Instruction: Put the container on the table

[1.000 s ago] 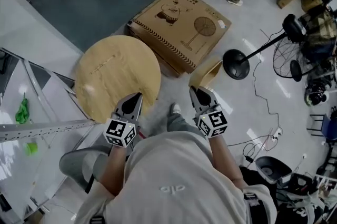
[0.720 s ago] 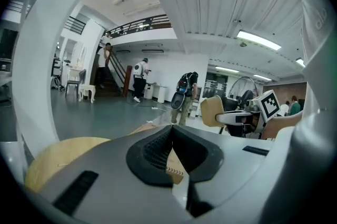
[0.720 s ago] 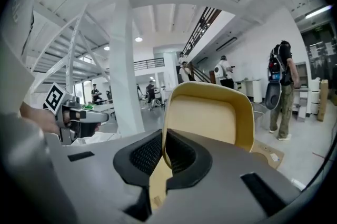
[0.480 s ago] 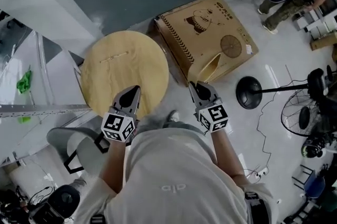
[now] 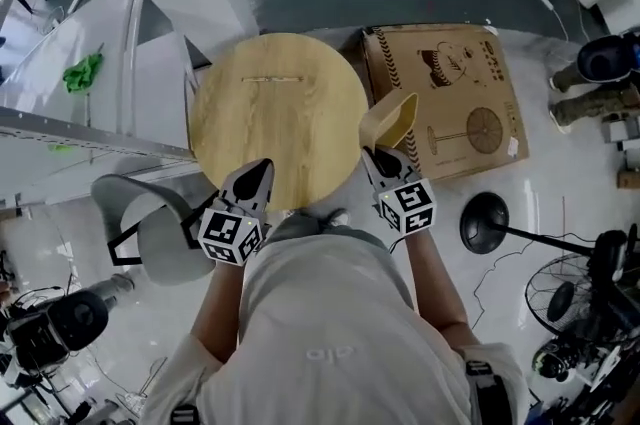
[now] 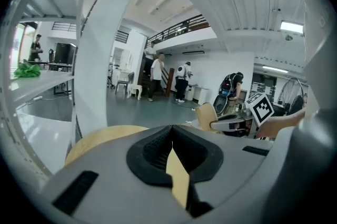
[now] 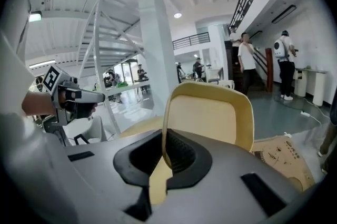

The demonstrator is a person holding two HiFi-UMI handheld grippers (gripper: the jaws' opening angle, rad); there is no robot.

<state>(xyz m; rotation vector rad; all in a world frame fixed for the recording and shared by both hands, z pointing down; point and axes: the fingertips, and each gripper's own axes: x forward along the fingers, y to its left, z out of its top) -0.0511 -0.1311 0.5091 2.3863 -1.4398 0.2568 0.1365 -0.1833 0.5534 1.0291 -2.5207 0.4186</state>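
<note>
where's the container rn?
Head view, right of centre: the container is pinched in the right claw, at the round table's right edge, with the cardboard box just to its right.

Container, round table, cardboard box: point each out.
container (image 5: pixel 392 121), head view, inner wall.
round table (image 5: pixel 270 123), head view, bare top.
cardboard box (image 5: pixel 455 103), head view, printed top face.
</note>
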